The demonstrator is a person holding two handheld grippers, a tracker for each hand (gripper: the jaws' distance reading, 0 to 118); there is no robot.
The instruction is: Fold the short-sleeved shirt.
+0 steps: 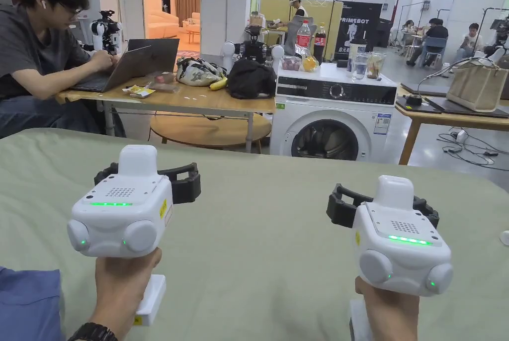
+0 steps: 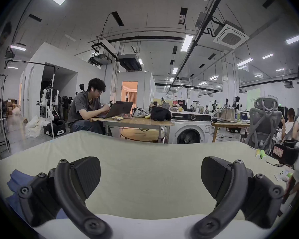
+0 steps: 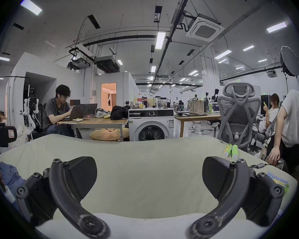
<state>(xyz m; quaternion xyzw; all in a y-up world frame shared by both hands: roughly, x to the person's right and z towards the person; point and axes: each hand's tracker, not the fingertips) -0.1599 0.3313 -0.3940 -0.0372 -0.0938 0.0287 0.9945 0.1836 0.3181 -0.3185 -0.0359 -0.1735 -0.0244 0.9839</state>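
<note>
Left hand-held gripper (image 1: 147, 176) held above the pale green tabletop (image 1: 258, 237), jaws spread wide, grasping nothing; in the left gripper view, jaws well apart with bare cloth between them. Right hand-held gripper (image 1: 382, 206) likewise above the tabletop, well apart from the left, jaws released and empty; same wide gap in the right gripper view. Blue short-sleeved shirt (image 1: 27, 302) bunched at the near left corner of the tabletop, beside the left wrist, touched by neither gripper; seen crumpled at the left edge in the left gripper view (image 2: 18, 177) and the right gripper view (image 3: 9, 173). Two green bottles (image 3: 230, 150) lying at the far right of the tabletop. Washing machine (image 1: 333, 118) beyond the far edge, and a seated person (image 1: 40, 53) at a laptop (image 1: 131, 66).
</note>
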